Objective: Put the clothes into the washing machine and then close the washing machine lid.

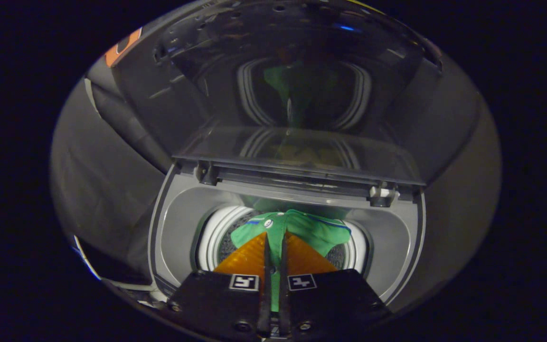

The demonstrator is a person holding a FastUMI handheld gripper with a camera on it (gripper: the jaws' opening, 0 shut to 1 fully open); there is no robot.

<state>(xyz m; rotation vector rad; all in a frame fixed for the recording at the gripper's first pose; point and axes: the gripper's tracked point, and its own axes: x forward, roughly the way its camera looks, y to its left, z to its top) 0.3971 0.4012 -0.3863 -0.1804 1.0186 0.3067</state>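
- The gripper (273,242) is closed on the green garment (302,228), both fingers pinching a fold over the drum opening (216,237) of the washing machine (174,223).
- The garment hangs partly inside the drum; part drapes toward the drum's far rim, so letting go here may leave cloth caught on the rim.
- The lid (297,95) stands upright behind the drum; cloth left across the opening would likely jam its closing.

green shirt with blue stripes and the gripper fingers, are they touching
Touching. The gripper view shows the gripper nearly closed on a fold of the green shirt with blue stripes, hanging over the drum.
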